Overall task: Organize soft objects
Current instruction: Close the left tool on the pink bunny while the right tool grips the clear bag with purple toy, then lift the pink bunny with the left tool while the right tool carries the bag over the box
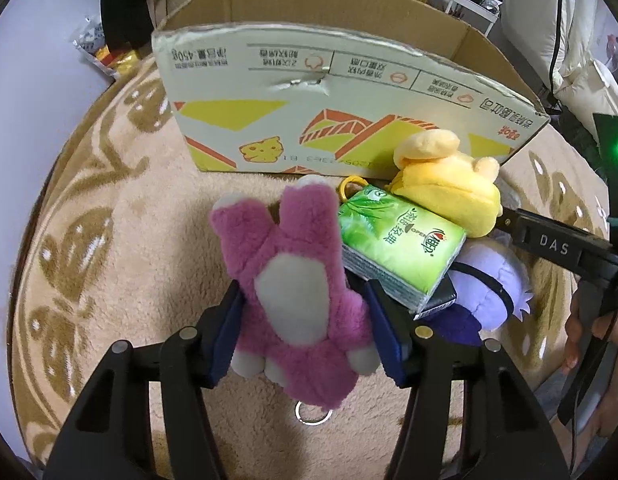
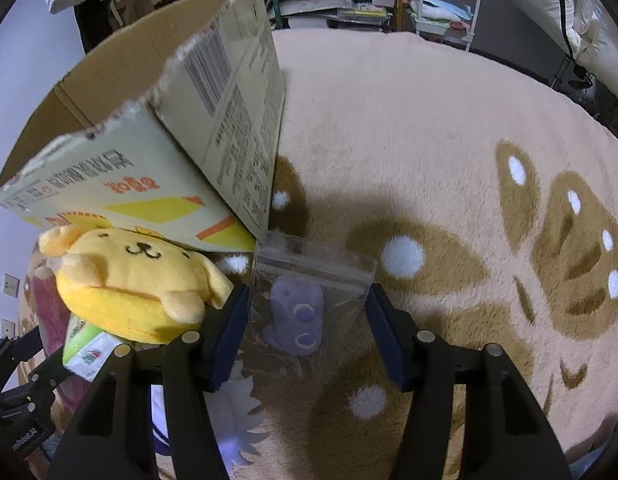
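Beige plush rug (image 2: 409, 128) with brown leaf shapes and white dots fills the floor under both of my claws, and shelves and bedding crowd the far edge of the room at twelve o'clock.

From my left wrist camera, an open cardboard box (image 1: 309, 92) with yellow and orange print stands on the rug at twelve o'clock. My left claw (image 1: 305, 320) grips a pink plush bear (image 1: 297, 280) with a grey belly, its blue pads pressed against both sides of the toy's body. The bear's legs point toward the box, and a metal key ring (image 1: 312, 416) hangs at its head end at six o'clock. Touching the bear at three o'clock lies a green tissue pack (image 1: 397, 244). A yellow plush dog (image 1: 449, 184) rests beyond that pack at one o'clock, against the box front. A lavender plush toy (image 1: 489, 288) sits under the pack at three o'clock.

From my right wrist camera, my right claw (image 2: 307, 320) is spread fairly wide around a clear zip bag (image 2: 313, 276) holding a small purple figure (image 2: 295, 316). The bag lies on the rug just off the box corner, and I cannot tell whether my pads touch it. The yellow dog lies at nine o'clock, atop the tissue pack.
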The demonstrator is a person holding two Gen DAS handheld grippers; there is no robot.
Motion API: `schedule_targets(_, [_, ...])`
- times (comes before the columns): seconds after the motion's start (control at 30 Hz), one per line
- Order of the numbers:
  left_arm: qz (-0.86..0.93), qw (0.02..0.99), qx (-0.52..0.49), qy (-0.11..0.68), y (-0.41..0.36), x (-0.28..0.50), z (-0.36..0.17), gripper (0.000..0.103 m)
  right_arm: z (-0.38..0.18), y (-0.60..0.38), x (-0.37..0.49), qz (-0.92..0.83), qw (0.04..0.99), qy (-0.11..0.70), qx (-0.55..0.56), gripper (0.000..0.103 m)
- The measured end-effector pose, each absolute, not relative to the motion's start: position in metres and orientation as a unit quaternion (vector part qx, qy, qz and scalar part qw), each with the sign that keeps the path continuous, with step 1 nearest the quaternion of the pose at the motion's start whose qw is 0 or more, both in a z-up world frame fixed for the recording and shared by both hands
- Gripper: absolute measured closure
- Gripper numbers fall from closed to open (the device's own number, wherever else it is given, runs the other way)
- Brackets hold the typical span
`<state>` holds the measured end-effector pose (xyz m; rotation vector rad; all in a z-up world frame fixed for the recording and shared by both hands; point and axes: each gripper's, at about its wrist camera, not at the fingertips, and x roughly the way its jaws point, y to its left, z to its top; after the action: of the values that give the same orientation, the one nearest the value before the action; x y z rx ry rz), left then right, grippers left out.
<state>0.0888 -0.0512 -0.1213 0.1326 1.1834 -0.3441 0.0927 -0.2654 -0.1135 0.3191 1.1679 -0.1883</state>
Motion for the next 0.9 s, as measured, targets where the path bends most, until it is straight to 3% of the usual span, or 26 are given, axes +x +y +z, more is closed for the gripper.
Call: schedule_targets(0.9, [-0.083, 0.878, 0.069, 0.466, -0.035, 0.073, -0.076, 0.047, -0.067, -0.256, 0.057, -0.057, 0.860, 0.478, 0.169, 0.041])
